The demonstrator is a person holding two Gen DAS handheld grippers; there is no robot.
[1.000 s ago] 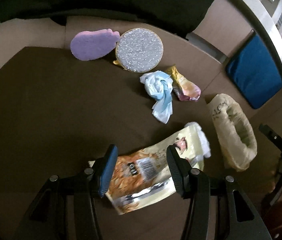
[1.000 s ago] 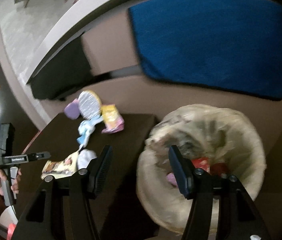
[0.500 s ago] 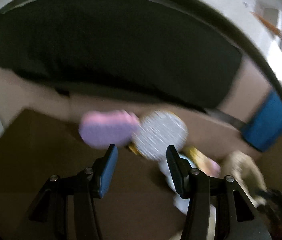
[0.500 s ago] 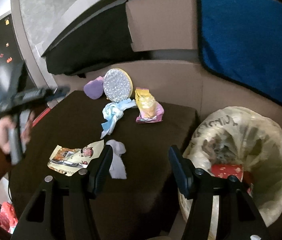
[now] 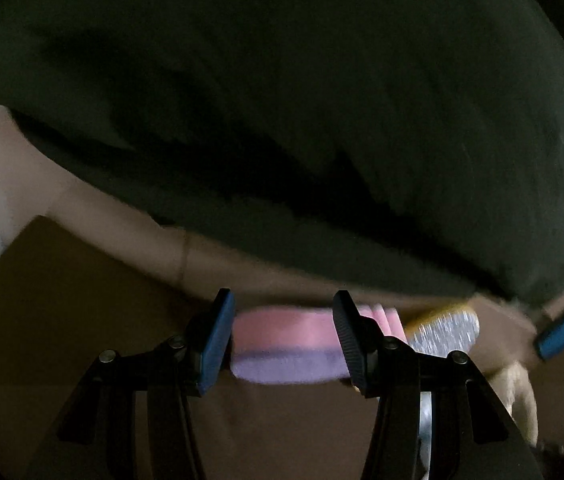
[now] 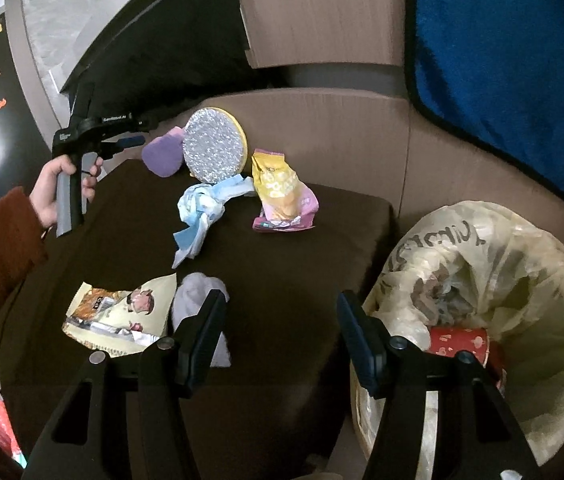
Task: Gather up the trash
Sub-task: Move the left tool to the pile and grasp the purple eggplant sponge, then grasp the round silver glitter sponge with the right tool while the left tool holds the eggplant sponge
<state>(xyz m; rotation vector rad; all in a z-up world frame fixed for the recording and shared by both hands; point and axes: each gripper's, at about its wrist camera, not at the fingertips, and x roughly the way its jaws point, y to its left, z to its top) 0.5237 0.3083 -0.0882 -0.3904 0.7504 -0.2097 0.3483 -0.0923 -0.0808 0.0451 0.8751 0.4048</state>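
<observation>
Trash scattered on dark counter (image 6: 313,264): snack wrapper (image 6: 118,316), white tissue (image 6: 198,300) partly hidden behind right hand-held gripper (image 6: 282,336), blue-white wad (image 6: 202,208), yellow-pink pouch (image 6: 282,196). Purple sponge (image 5: 285,344) and glitter disc (image 6: 214,150) at far edge. Lined bin (image 6: 521,264) beside counter, cut off at right. Left hand-held gripper (image 5: 283,342): jaws apart, empty, sponge blurred beyond. Right jaws apart, empty. Left view mostly dark cushion (image 5: 321,120).

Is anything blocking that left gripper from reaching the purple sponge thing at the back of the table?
Nothing visible. In its own view the left gripper stands open with the purple sponge showing straight between the jaws. The silver disc sits beside the sponge, off to the right, not in front.
</observation>
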